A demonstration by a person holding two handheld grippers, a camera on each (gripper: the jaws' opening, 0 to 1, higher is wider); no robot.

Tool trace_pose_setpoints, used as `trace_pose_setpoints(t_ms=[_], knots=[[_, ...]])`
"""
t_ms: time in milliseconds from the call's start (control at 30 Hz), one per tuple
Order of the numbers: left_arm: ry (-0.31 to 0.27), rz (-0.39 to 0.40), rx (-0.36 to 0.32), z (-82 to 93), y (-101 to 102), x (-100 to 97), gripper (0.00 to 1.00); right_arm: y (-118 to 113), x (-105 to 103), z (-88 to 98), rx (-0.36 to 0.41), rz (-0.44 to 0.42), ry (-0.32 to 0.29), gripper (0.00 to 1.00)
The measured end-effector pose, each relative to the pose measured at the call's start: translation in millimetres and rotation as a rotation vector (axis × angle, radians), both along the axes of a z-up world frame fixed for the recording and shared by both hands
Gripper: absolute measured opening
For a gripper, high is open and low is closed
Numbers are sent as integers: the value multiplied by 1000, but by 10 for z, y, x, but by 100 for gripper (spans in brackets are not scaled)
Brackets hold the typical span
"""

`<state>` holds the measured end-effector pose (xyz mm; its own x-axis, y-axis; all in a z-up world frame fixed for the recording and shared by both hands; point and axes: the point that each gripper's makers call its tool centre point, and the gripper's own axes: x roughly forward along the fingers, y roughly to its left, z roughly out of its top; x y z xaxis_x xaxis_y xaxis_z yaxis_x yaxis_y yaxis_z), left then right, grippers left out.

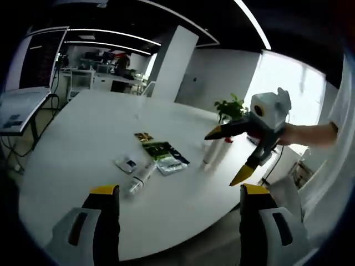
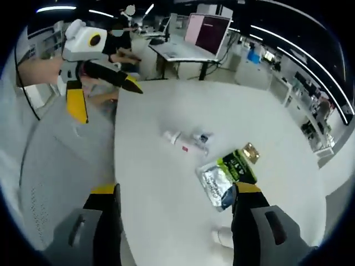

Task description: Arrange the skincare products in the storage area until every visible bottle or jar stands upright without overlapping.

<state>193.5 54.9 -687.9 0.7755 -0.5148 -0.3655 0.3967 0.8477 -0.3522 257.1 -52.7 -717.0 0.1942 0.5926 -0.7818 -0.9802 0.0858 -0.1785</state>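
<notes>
**Both grippers held clear of the table, jaws apart, products still scattered**

Left gripper view: the left gripper [image 1: 181, 189] hangs over the near edge of the round white table [image 1: 83, 127], its two yellow-tipped jaws wide apart and holding nothing. The landmark here is the green sachet pack [image 1: 165, 155] near the table's middle. A clear bottle [image 1: 141, 178] lies on its side just beside the pack, on the side nearer the camera. A small flat packet [image 1: 127, 164] lies close to the pack, beside the bottle. Beyond the pack sits a small dark and gold packet [image 1: 143, 136]. A white tube [image 1: 211, 151] stands upright, apart from the pack and toward the other gripper. The right gripper [image 1: 227, 158] hovers above the table near that tube, jaws spread, gripping nothing, held by a hand [image 1: 302, 134].

Right gripper view: the right gripper [image 2: 176, 193] has its jaws apart and empty above the table [image 2: 166, 221]. The green pack [image 2: 227, 174] lies just beside one jaw tip. The lying bottle [image 2: 172, 136] and small packet [image 2: 202, 138] rest beyond the pack. The left gripper [image 2: 105, 102] hovers off the table's far edge, well apart from the pack, jaws open.
</notes>
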Motion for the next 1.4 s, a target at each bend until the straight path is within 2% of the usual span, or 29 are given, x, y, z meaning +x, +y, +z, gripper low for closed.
trace_pose_setpoints(t_ms=[267,600,1000,1200,1400], knots=[[-14,-9,3,14,-17,6,82,300,43,-152,-59,117,15,80],[-21,-26,-13,33,-43,6,82,500,89,-355,-121,197,31,78],[-18,-40,-37,45,-40,16,80,731,330,-673,-212,318,6,68],[-16,-57,-44,41,-74,8,80,782,355,-789,-256,367,-2,66],[-17,-48,-65,56,-61,16,79,876,422,-898,-291,422,-27,59]])
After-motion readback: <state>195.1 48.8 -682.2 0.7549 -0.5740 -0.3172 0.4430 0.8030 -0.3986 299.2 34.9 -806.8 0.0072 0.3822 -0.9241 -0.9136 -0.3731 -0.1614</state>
